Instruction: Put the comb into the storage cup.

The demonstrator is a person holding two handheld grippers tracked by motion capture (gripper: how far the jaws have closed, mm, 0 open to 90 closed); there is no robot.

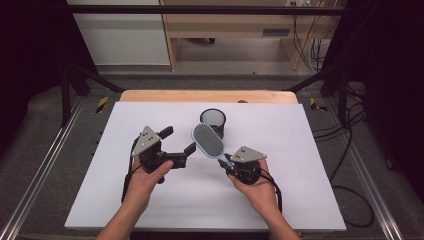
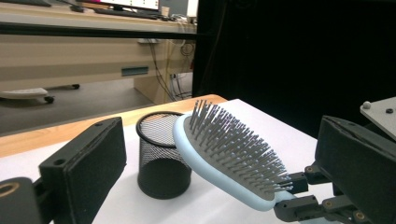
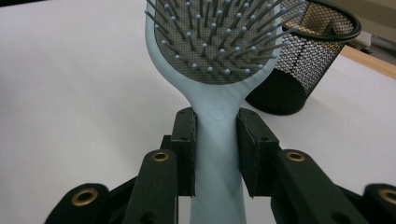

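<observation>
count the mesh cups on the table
1: the mesh cup stands upright at the table's far middle, just behind the brush head held by the right gripper. None seems hidden.

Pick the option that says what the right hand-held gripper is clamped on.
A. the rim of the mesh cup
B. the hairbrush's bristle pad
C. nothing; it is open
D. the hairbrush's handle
D: in the right gripper view, the right hand-held gripper has both jaws pressed against the handle of the pale blue hairbrush.

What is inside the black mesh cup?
Nothing shows inside the black mesh cup in the high view, but the hairbrush held by the right gripper covers part of it, so its bottom stays partly unseen.
</observation>
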